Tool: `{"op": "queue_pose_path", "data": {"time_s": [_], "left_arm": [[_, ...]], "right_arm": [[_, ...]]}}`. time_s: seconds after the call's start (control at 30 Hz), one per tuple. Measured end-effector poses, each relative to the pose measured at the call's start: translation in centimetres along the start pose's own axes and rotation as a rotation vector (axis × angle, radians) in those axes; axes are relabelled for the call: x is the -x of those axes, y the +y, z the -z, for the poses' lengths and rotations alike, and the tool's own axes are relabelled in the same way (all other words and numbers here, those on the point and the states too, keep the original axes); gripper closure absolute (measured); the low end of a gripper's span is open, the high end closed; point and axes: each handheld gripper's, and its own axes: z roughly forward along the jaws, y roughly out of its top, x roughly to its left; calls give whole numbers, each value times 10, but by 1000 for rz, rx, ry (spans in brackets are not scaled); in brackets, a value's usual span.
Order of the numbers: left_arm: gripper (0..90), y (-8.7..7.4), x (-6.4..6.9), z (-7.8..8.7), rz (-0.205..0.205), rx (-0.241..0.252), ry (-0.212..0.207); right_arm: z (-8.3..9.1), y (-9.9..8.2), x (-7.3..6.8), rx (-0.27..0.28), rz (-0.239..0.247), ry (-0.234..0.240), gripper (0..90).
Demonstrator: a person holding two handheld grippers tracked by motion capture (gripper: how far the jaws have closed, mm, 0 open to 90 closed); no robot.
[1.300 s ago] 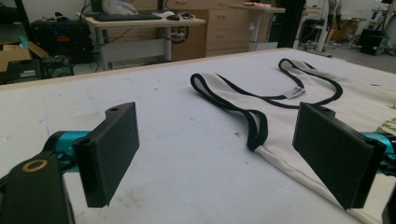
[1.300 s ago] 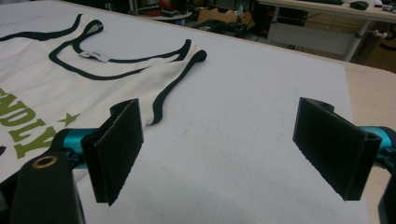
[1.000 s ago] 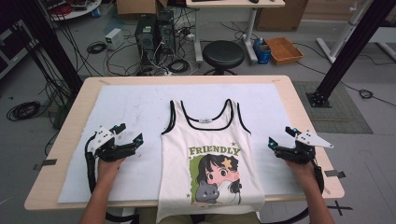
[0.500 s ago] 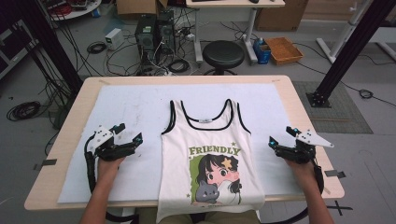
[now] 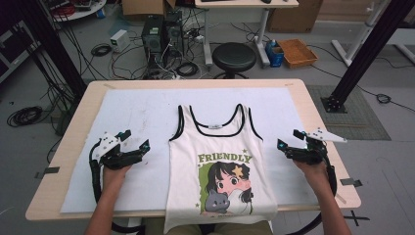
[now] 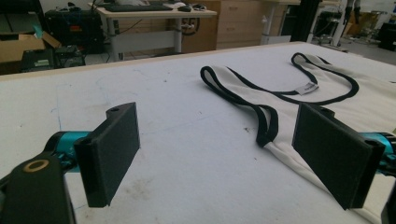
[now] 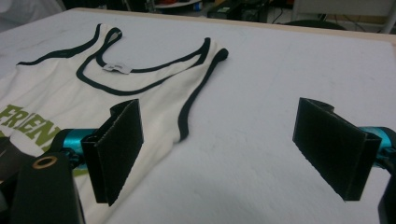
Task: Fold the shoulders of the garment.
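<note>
A white tank top (image 5: 218,166) with black trim is lying flat, face up, in the middle of the white mat (image 5: 142,112) covering the table (image 5: 73,122). Its straps are pointing to 12 o'clock and its hem is hanging over the table edge at 6 o'clock. The print is showing green "FRIENDLY" lettering over a cartoon girl with a grey cat.

The left gripper (image 5: 133,147) is sitting out at about 9 o'clock from the shirt, clear of the fabric, aiming toward the shirt's left side seam. In the left gripper view its jaws are standing wide apart with nothing between them but bare mat, and the near strap and armhole edge (image 6: 266,126) are lying just ahead toward the right pad.

The right gripper (image 5: 288,142) is mirroring that at 3 o'clock, also not touching the cloth. In the right gripper view its jaws are spread wide too, gripping nothing, with the shirt's armhole trim (image 7: 196,98) running between them farther up and the mat lying bare under the right pad.

Both hands are resting low near the mat, well apart from each other.
</note>
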Motion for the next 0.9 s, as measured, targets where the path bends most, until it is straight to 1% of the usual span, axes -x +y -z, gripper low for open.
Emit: {"op": "queue_pose_path", "data": {"time_s": [0.03, 0.07, 0.17, 0.2, 0.23, 0.27, 0.3, 0.33, 0.37, 0.43, 0.47, 0.53, 0.57, 0.6, 0.63, 0.67, 0.7, 0.73, 0.77, 0.83, 0.87, 0.9], "left_arm": [[150, 0, 0, 0, 7, -3, 4], [150, 0, -1, -1, 14, -10, 7], [150, 0, -2, -1, 20, -9, 9], [150, 0, -2, -1, 20, -9, 9], [150, 0, -2, -1, 27, -5, 8], [150, 0, -2, -1, 27, -5, 8], [150, 0, -2, -1, 32, -6, 9], [150, 0, -2, 0, 31, -6, 9], [150, 0, -2, 0, 31, -5, 9], [150, 0, -2, 0, 30, -4, 7], [150, 0, -2, 0, 23, -5, 5], [150, 0, -2, 0, 21, -6, 5], [150, 0, -2, 0, 19, -3, 6], [150, 0, -1, 1, 18, -4, 3], [150, 0, -1, 1, 21, 1, 1], [150, 0, -1, 2, 23, 2, 2], [150, -1, 0, 4, 23, 6, 3], [150, -1, 0, 4, 23, 6, 3], [150, -2, 0, 7, 29, 10, 4], [150, -2, 0, 10, 29, 13, 7], [150, -2, 0, 10, 29, 13, 7], [150, -2, 1, 10, 30, 15, 7]], "right_arm": [[-5, 6, -2, -14, 1, 3, 158], [-18, 19, -3, -35, -4, 7, 158], [-39, 39, -3, -62, -25, 1, 158], [-39, 39, -3, -62, -25, 1, 158], [-53, 52, -3, -77, -40, 1, 158], [-58, 56, -3, -79, -42, 2, 158], [-58, 56, -3, -79, -42, 2, 158], [-69, 67, -3, -97, -36, -7, 158], [-74, 71, -4, -105, -37, -13, 158], [-84, 78, -4, -120, -20, -28, 158], [-90, 80, -4, -130, -24, -31, 158], [-100, 83, -2, -156, -24, -42, 158], [-100, 83, -2, -156, -24, -42, 158], [-112, 82, 0, -179, -29, -44, 158], [-112, 82, 0, -179, -29, -44, 158], [-122, 77, 0, -204, -38, -50, 159], [-127, 75, 0, -219, -35, -55, 159], [-127, 75, 0, -219, -35, -55, 159], [-140, 68, 0, -272, -23, -71, 180], [-151, 61, -1, -300, -20, -81, 209], [-151, 61, -1, -300, -20, -81, 209], [-161, 58, -4, -339, -3, -82, 256]]}}
